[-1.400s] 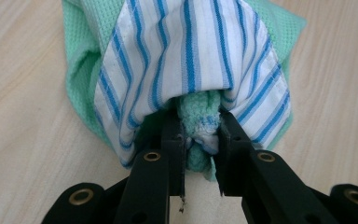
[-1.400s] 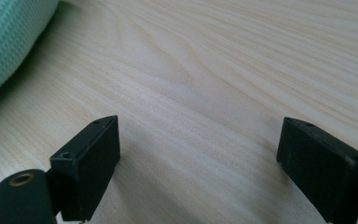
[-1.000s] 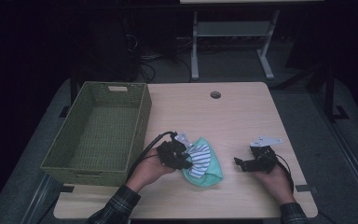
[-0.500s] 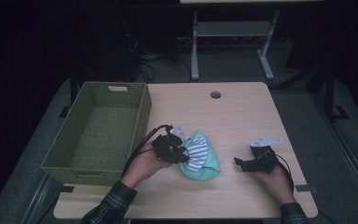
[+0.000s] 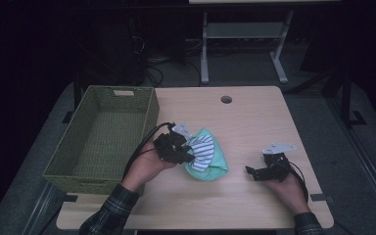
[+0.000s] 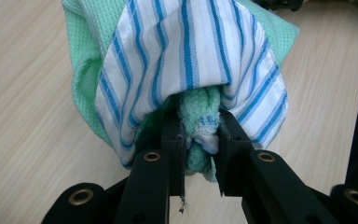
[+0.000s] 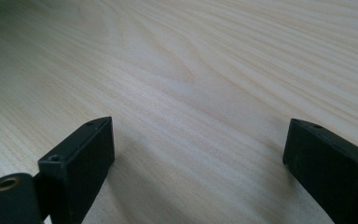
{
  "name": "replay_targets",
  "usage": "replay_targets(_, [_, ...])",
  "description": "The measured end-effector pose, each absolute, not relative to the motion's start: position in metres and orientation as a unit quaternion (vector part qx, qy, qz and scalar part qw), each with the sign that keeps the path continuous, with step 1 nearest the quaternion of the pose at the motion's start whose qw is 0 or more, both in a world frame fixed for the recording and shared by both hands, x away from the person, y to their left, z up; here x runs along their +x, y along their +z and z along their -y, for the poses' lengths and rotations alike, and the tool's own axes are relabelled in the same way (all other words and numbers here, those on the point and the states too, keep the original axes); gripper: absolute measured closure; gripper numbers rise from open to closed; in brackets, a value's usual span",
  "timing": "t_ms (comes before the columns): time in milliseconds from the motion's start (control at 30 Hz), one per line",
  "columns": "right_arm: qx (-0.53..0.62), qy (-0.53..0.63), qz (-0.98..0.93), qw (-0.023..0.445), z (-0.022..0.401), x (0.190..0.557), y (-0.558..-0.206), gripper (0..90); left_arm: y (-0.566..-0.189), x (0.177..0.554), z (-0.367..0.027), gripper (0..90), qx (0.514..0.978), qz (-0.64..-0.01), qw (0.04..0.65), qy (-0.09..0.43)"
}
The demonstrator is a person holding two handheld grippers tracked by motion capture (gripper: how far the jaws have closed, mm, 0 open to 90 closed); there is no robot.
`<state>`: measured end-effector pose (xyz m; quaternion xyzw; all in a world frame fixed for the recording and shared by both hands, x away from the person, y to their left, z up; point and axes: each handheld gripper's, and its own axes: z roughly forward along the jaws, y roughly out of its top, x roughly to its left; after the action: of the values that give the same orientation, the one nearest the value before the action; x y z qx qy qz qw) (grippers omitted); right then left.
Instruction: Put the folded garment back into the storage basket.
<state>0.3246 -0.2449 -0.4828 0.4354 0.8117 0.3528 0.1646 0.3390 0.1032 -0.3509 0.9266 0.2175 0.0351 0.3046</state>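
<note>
A bundle of cloths (image 5: 206,155) hangs over the table's middle: a mint-green towel (image 6: 86,51) wrapped round a white cloth with blue stripes (image 6: 200,51). My left gripper (image 5: 188,152) is shut on the bunched fabric, which is pinched between its two black jaws in the left gripper view (image 6: 199,135). The bundle's lower end is close to the tabletop; whether it touches I cannot tell. My right gripper (image 5: 255,172) rests low over the wood at the right, open, with bare table between its fingers (image 7: 200,154).
A green woven basket (image 5: 58,166) stands on the table's left side, just left of my left hand. A round cable hole (image 5: 226,99) sits near the table's far edge. Bare wood (image 5: 254,122) lies between the bundle and my right gripper.
My left gripper has lifted the cloth bundle up and toward the basket. The right gripper has stayed where it was.
</note>
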Motion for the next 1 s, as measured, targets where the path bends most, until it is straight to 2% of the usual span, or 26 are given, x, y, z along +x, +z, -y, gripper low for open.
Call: replay_targets(1000, [0.436, 0.352, -0.812, 0.164, 0.245, 0.324, -0.483, 8.3, -0.313, 0.355, -0.146, 75.5, 0.914, -0.249, 0.311, 0.079])
